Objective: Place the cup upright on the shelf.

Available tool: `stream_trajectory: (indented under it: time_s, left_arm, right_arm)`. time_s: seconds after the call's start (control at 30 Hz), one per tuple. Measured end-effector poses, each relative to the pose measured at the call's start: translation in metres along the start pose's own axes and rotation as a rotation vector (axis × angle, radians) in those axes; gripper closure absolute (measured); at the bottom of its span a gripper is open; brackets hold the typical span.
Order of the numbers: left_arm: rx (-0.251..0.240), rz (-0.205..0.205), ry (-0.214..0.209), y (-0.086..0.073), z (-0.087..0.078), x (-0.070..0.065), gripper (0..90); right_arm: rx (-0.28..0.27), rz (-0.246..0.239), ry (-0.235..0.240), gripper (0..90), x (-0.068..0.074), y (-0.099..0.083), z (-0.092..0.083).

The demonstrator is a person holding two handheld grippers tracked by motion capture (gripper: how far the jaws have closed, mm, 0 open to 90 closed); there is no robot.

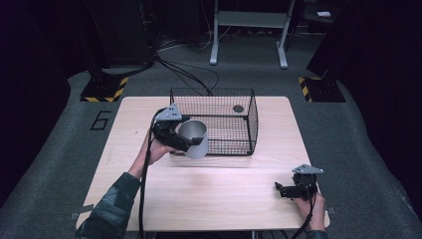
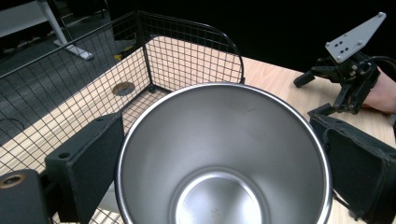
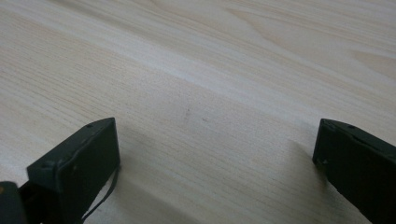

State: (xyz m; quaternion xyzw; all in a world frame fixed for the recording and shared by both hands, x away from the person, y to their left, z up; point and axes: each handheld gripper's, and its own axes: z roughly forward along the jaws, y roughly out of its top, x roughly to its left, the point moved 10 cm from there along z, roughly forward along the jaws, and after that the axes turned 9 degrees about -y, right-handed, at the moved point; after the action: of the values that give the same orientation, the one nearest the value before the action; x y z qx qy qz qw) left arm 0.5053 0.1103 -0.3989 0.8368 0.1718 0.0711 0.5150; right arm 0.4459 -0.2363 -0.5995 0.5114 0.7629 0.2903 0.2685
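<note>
Two jaws of the left gripper (image 1: 181,137) are clamping a steel cup (image 1: 195,138) beside the wire basket (image 1: 251,117); rigid, light and probably slippery, it is best squeezed across its walls. Right gripper (image 1: 286,190) is resting agape on the worktop (image 1: 224,194).

Both grippers are black, each topped by a grey three-cornered plate drilled with small holes. The left gripper (image 1: 185,141) trails a black cable along a dark camouflage-patterned sleeve (image 1: 112,204). The right gripper (image 1: 280,188) trails a similar cable. Its fingers (image 3: 77,163) are flat matte black blocks with small screw holes near their tips.
</note>
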Motion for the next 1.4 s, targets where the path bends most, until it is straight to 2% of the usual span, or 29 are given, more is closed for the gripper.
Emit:
stream_trajectory:
  time_s: [0.37,0.4,0.5,0.67,0.97,1.0,1.07,1.4]
  left_arm:
    - [-0.010,-0.001,0.026,0.011,0.002,0.019,6.8]
    - [-0.009,0.000,0.035,0.013,0.003,0.024,6.8]
    - [-0.002,-0.007,0.031,0.014,0.004,0.028,6.8]
    - [-0.006,-0.008,0.055,0.018,0.008,0.040,6.8]
    - [-0.001,-0.015,0.064,0.021,0.014,0.050,6.8]
    - [-0.007,-0.016,0.077,0.023,0.015,0.053,6.8]
    - [0.001,-0.016,0.068,0.024,0.016,0.054,6.8]
    - [0.019,-0.016,0.088,0.031,0.033,0.065,6.8]
  right_arm:
    - [0.000,-0.001,0.000,0.1,0.000,0.000,0.000]
    - [0.000,-0.001,0.000,0.1,0.000,0.000,0.000]
    - [-0.001,-0.003,-0.001,0.1,0.000,0.000,0.000]
    - [0.000,-0.001,0.000,0.1,0.000,0.000,0.000]
    - [0.003,0.006,0.000,0.1,0.000,0.000,0.000]
    - [0.002,0.005,0.000,0.1,0.000,0.000,0.000]
    - [0.000,0.001,-0.001,0.1,0.000,0.000,0.000]
    - [-0.001,-0.005,-0.003,0.1,0.000,0.000,0.000]
